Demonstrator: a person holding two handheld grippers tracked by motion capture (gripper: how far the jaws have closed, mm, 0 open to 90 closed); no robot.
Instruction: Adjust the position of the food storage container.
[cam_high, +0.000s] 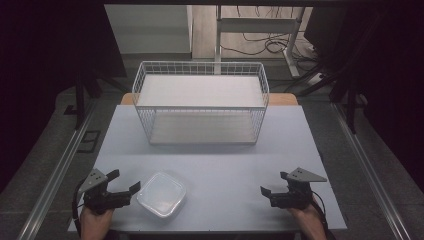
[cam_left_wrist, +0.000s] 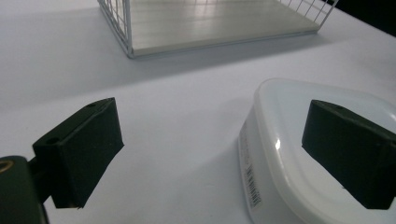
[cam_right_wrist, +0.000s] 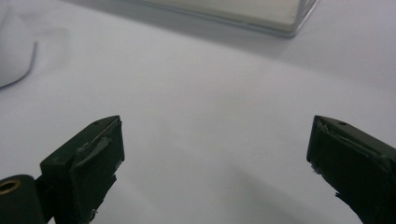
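A shallow white plastic container with its lid on lies on the pale table near the front left. My left gripper stands open just left of it, holding nothing. In the left gripper view the container is low on the right. One jaw of the left gripper hangs in front of the lid and the other is over bare table. My right gripper is open at the front right, well apart from the container. In the right gripper view the right gripper has only table between its jaws.
A white wire basket with a pale floor stands at the back middle of the table; its near corner shows ahead of the left gripper. Beyond the table are a desk frame and cables. Dark floor and rails flank both sides.
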